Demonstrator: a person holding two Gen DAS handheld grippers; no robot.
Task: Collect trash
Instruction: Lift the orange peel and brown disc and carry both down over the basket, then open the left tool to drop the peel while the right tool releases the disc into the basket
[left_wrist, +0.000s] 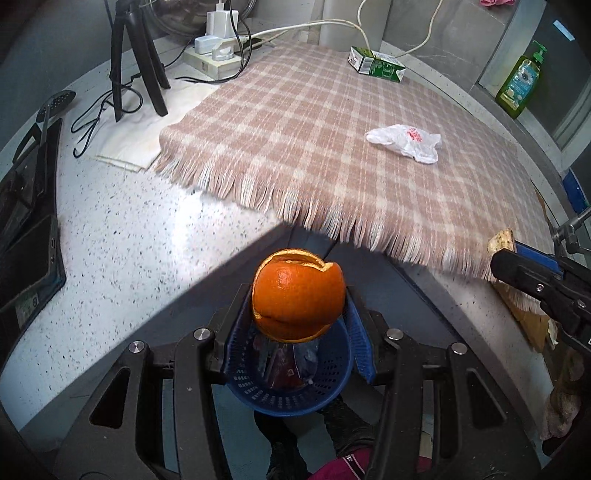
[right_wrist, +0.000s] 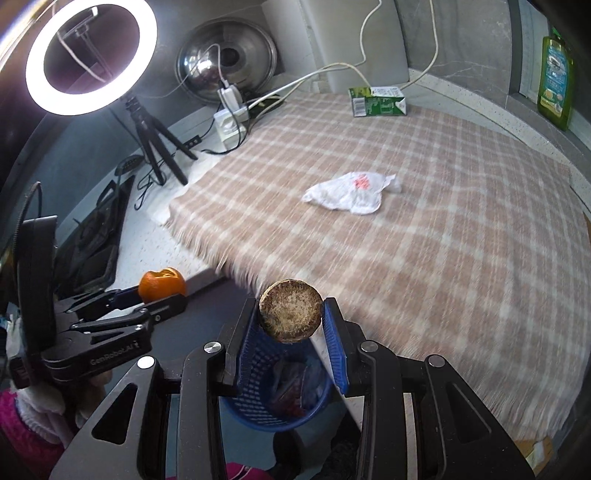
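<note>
My left gripper (left_wrist: 299, 314) is shut on an orange peel (left_wrist: 298, 295) and holds it over a blue mesh basket (left_wrist: 258, 398) on the floor below the counter edge; it also shows in the right wrist view (right_wrist: 162, 291). My right gripper (right_wrist: 290, 317) is shut on a round brown biscuit-like disc (right_wrist: 290, 314), held above the same basket (right_wrist: 255, 413), which holds some wrappers. A crumpled white plastic bag (left_wrist: 406, 142) (right_wrist: 351, 194) and a green carton (left_wrist: 376, 64) (right_wrist: 376, 100) lie on the checked cloth (left_wrist: 314, 140).
A ring light (right_wrist: 90, 55) on a tripod (left_wrist: 136, 62), a power strip (left_wrist: 218, 55) with cables and a metal lid (right_wrist: 227, 59) stand at the back left. A green bottle (left_wrist: 521, 79) stands at the back right. Black trays (left_wrist: 26, 229) sit at the left.
</note>
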